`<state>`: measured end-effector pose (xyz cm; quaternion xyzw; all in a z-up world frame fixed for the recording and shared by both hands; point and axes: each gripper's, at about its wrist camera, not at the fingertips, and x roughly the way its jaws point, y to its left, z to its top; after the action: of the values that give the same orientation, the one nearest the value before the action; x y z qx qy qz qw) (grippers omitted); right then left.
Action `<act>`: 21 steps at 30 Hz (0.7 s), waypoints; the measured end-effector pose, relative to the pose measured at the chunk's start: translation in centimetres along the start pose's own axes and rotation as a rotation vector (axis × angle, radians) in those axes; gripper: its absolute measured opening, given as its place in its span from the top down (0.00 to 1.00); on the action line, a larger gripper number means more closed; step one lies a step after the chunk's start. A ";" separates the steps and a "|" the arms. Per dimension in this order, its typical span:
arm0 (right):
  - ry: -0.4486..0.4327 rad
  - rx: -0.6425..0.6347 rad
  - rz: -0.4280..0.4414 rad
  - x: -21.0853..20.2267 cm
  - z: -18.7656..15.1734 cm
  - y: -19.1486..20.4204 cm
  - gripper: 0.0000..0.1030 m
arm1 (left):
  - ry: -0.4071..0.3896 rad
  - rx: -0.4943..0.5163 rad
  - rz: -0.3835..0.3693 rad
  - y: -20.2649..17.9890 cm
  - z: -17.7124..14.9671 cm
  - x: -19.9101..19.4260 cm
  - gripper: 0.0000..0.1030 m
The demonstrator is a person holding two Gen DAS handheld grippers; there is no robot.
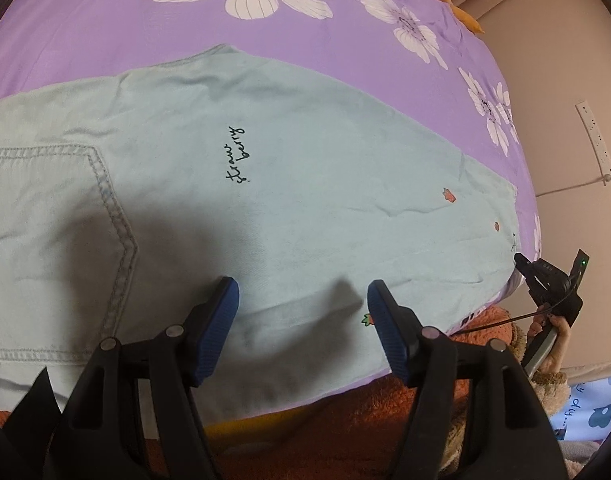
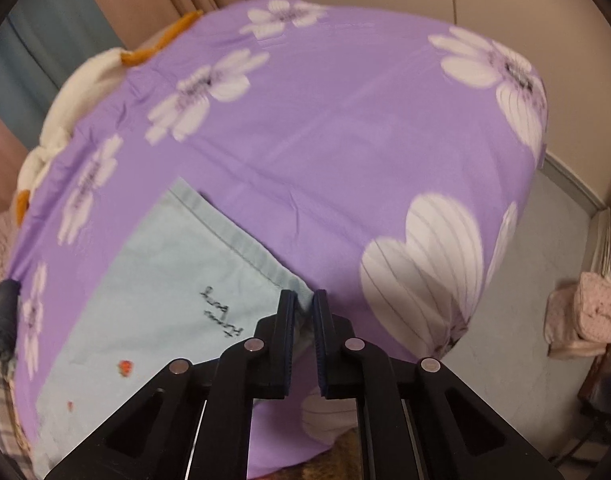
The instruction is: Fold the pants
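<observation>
Pants (image 1: pixel 233 200) of pale blue denim are seen from the left wrist spread flat on the purple floral bedspread (image 1: pixel 105 32); the left gripper (image 1: pixel 303 300) hovers wide open, holding nothing. From the right wrist, the right gripper (image 2: pixel 303 312) is nearly closed, apparently pinching the hem edge (image 2: pixel 305 300). Soft, light, limp cloth is judged; edges and corners are best gripped.

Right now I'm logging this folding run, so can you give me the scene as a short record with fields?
surface: purple flowered sheet
garment: light blue pants lying flat on the sheet, back pocket facing up
markings: handwritten word and small strawberry prints
left claw: open, above the pants near their front edge, holding nothing
right claw: nearly closed at the hem corner of the pants; grip on the cloth unclear
fold: none visible yet
</observation>
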<state>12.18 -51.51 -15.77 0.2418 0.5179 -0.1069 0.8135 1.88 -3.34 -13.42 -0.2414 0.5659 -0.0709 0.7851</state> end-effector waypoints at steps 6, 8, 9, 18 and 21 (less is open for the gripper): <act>-0.011 -0.017 0.005 0.3 -0.4 -0.3 0.91 | -0.038 -0.007 -0.034 0.5 -0.4 -0.1 0.35; -0.021 -0.012 0.018 0.2 -0.6 -0.5 0.91 | -0.052 -0.015 -0.049 0.8 -0.5 -0.2 0.35; -0.023 -0.011 0.023 0.3 -0.6 -0.6 0.91 | -0.060 -0.019 -0.057 0.9 -0.6 -0.2 0.35; -0.060 -0.033 0.020 0.2 -1.2 -0.4 0.91 | -0.118 0.007 -0.087 1.0 -1.5 -0.5 0.35; -0.067 -0.034 0.011 0.2 -1.2 -0.3 0.91 | -0.118 0.001 -0.098 1.1 -1.4 -0.5 0.35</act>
<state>11.16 -51.10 -16.41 0.2270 0.4909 -0.1017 0.8350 0.22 -2.56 -13.84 -0.2722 0.5062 -0.0954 0.8128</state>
